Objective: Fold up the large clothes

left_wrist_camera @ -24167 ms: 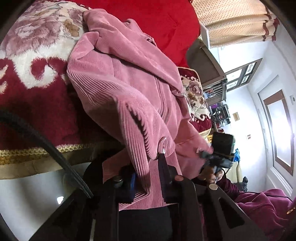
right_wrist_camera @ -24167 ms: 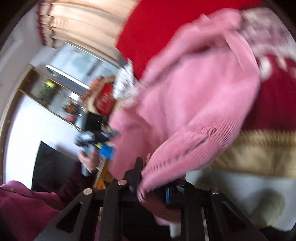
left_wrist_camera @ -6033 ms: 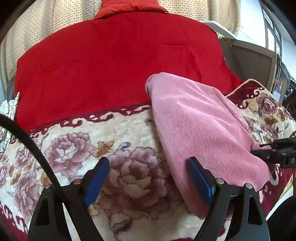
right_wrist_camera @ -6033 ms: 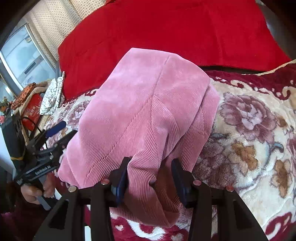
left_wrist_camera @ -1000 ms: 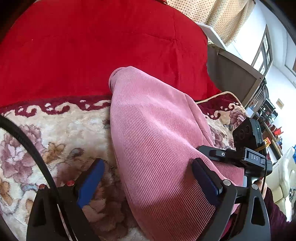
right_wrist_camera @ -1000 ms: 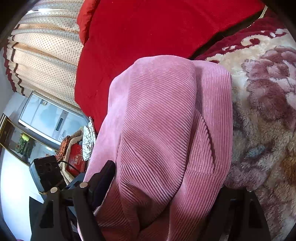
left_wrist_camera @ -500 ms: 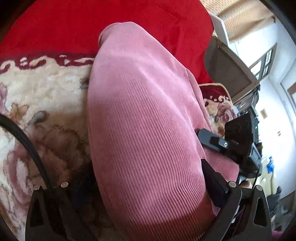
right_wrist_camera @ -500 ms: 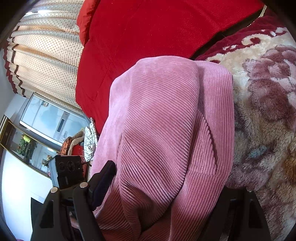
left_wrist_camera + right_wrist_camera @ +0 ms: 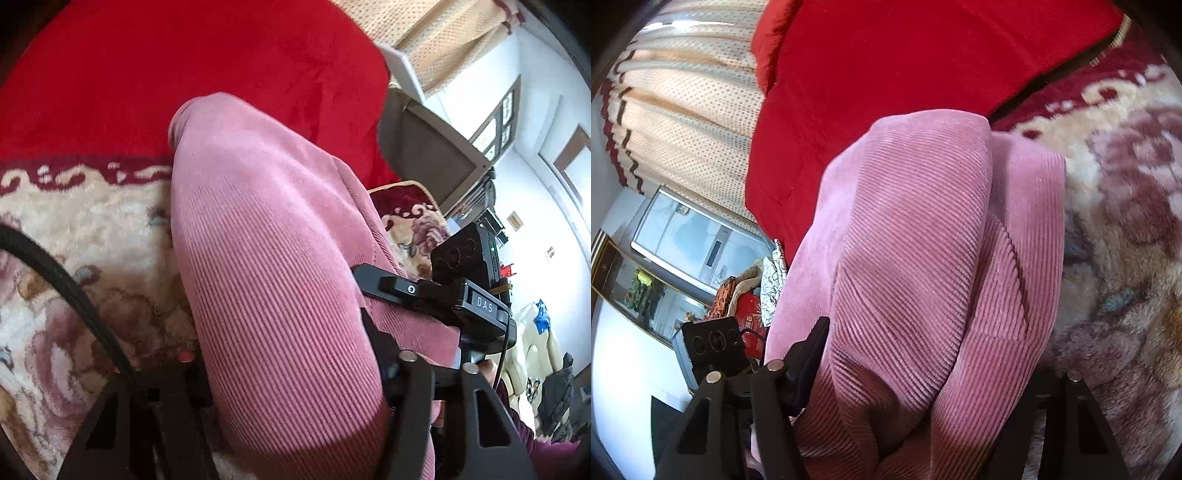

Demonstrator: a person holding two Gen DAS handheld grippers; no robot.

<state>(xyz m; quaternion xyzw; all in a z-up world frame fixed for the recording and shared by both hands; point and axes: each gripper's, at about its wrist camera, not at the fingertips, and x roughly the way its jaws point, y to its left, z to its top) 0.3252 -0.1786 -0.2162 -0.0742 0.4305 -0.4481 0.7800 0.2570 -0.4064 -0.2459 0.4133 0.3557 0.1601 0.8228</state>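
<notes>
Now we have the folded pink corduroy jacket [image 9: 273, 280] lying on the floral blanket [image 9: 92, 221], its long axis running away toward the red quilt [image 9: 184, 74], with its near end between the spread jaws of both the left gripper [image 9: 280, 380] and right gripper [image 9: 923, 384], equally near.

Pink corduroy garment [image 9: 266, 280], folded into thick bundle, lying on floral blanket.

Black two-finger rigs with round screw heads

The left gripper [image 9: 284, 373] has matte black triangular-cutout arms, silver and red screw heads, and a braided black cable [image 9: 70, 295]. The right gripper [image 9: 923, 373] has the same black frame; its body carries white "DAS" lettering, above a dark magenta sleeve [image 9: 535, 443].
</notes>
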